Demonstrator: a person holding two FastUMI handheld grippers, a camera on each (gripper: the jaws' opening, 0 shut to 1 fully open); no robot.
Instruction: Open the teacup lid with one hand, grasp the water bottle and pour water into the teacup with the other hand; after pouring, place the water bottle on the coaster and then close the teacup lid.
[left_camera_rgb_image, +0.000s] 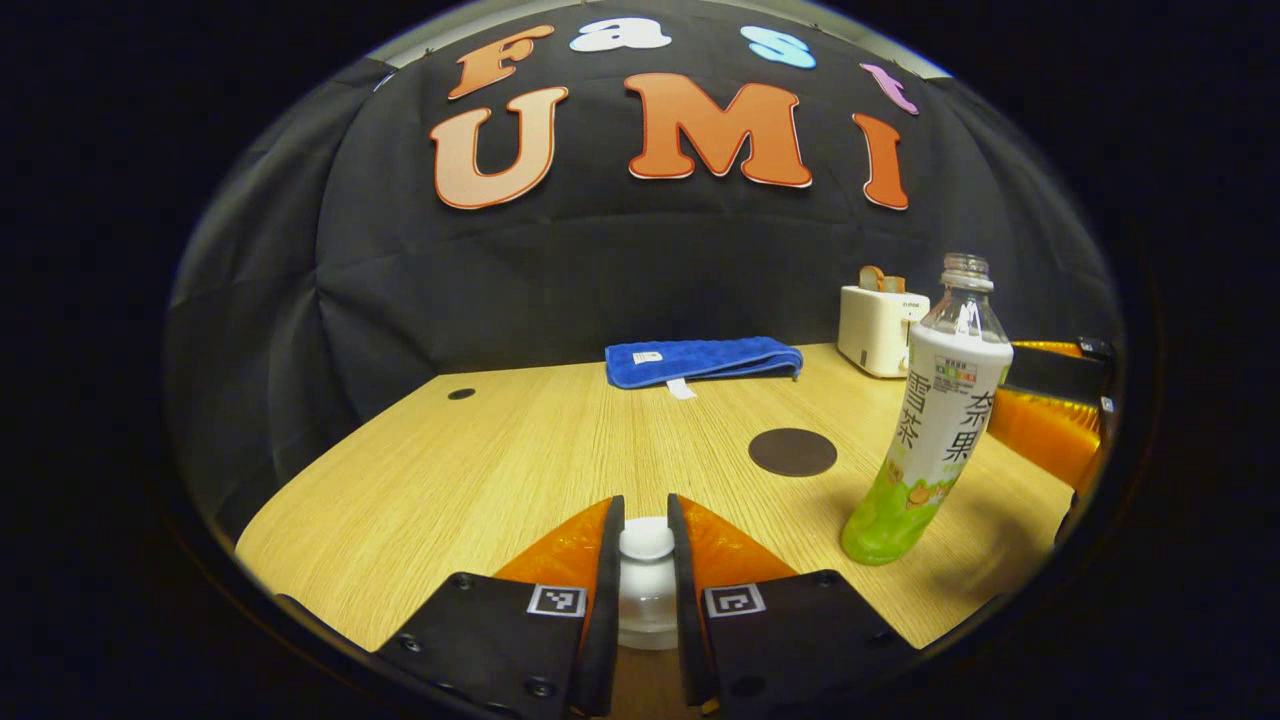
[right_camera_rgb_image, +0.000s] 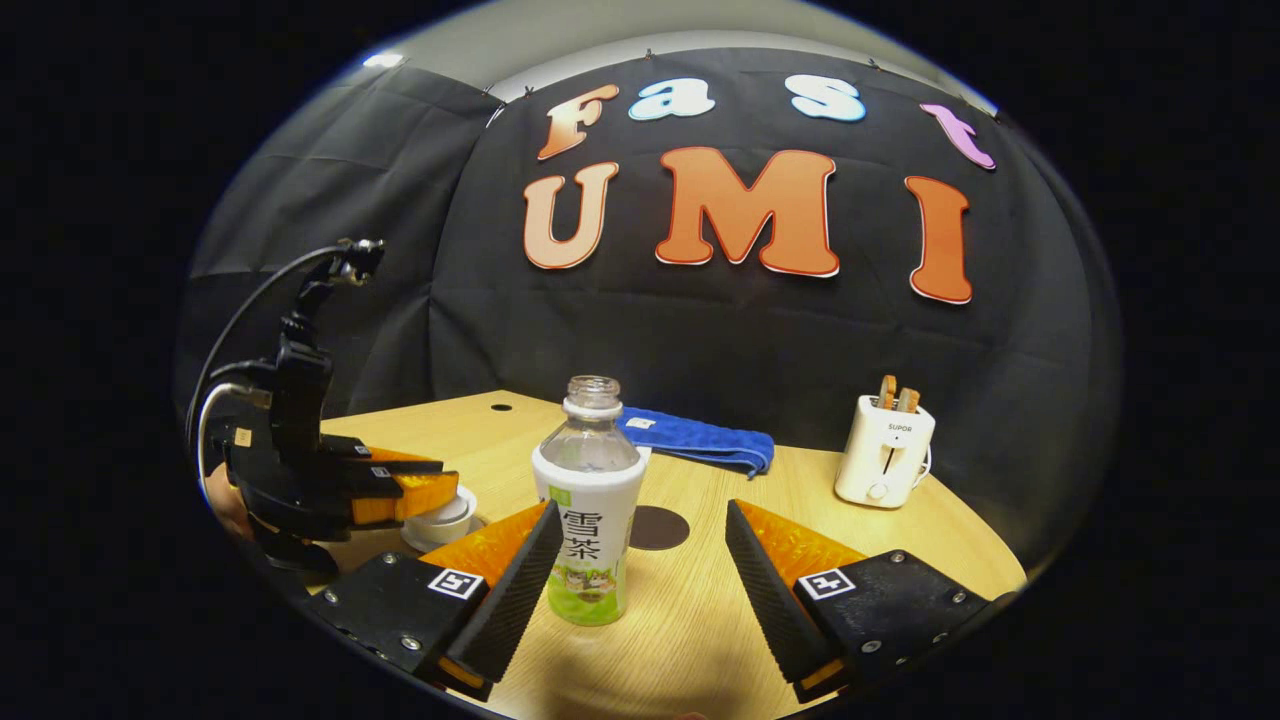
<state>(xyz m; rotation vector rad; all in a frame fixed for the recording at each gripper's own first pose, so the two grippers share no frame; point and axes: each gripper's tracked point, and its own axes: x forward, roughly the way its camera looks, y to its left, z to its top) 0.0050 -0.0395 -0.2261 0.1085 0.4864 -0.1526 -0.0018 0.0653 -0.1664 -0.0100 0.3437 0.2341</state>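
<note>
Teacup lid (left_camera_rgb_image: 646, 541) is sitting pinched between the left gripper (left_camera_rgb_image: 646, 570) fingers. Right gripper (right_camera_rgb_image: 640, 570) fingers are spreading wide around the uncapped water bottle (right_camera_rgb_image: 590, 500), gripping nothing; coaster (right_camera_rgb_image: 657, 527), blue towel (right_camera_rgb_image: 695, 440) and toaster (right_camera_rgb_image: 884, 450) are lying beyond on the desk (right_camera_rgb_image: 690, 620).

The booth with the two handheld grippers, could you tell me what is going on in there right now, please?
A person is working with a gripper in each hand at a wooden table. The left gripper has its jaws closed on the knob of the teacup lid, with the teacup sitting at the table's near edge. The right gripper is open, its jaws on either side of the uncapped water bottle without gripping it. The bottle stands upright on the table, and the dark coaster lies bare behind it.
</note>
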